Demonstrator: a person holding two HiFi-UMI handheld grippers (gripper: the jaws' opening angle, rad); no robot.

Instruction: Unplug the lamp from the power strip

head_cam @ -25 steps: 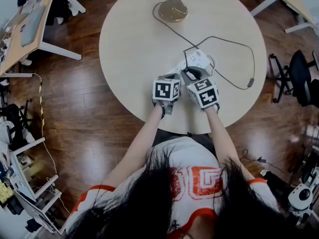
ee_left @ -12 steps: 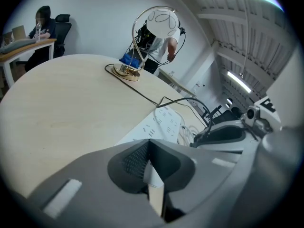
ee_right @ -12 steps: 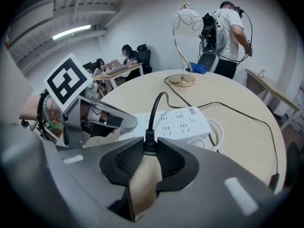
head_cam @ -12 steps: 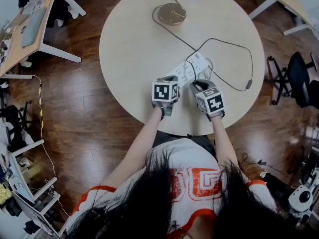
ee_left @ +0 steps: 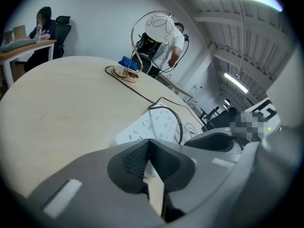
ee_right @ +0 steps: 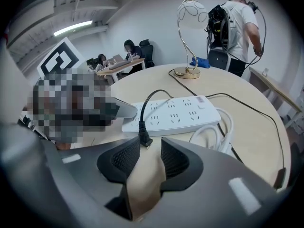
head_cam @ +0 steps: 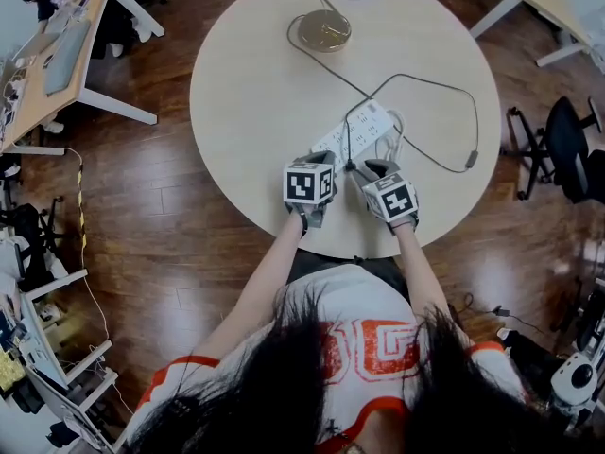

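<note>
Right gripper (ee_right: 147, 150) hangs low over the round table (head_cam: 250, 83), its jaws just having opened and now wide apart. The lamp's black plug (ee_right: 144, 137) sits loose between their tips, free of the white power strip (ee_right: 178, 113) just beyond. Left gripper (ee_left: 149, 144) is clamped on the strip's near end. The lamp (ee_right: 189, 37) stands at the table's far edge.

The right gripper (ee_right: 151, 151) has just been opening its fingers (ee_right: 124, 161); the black plug (ee_right: 144, 137) sits loose between their tips, out of the white power strip (ee_right: 175, 114) just beyond, with the lamp (ee_right: 186, 72) far across the surface (ee_right: 223, 82)
</note>
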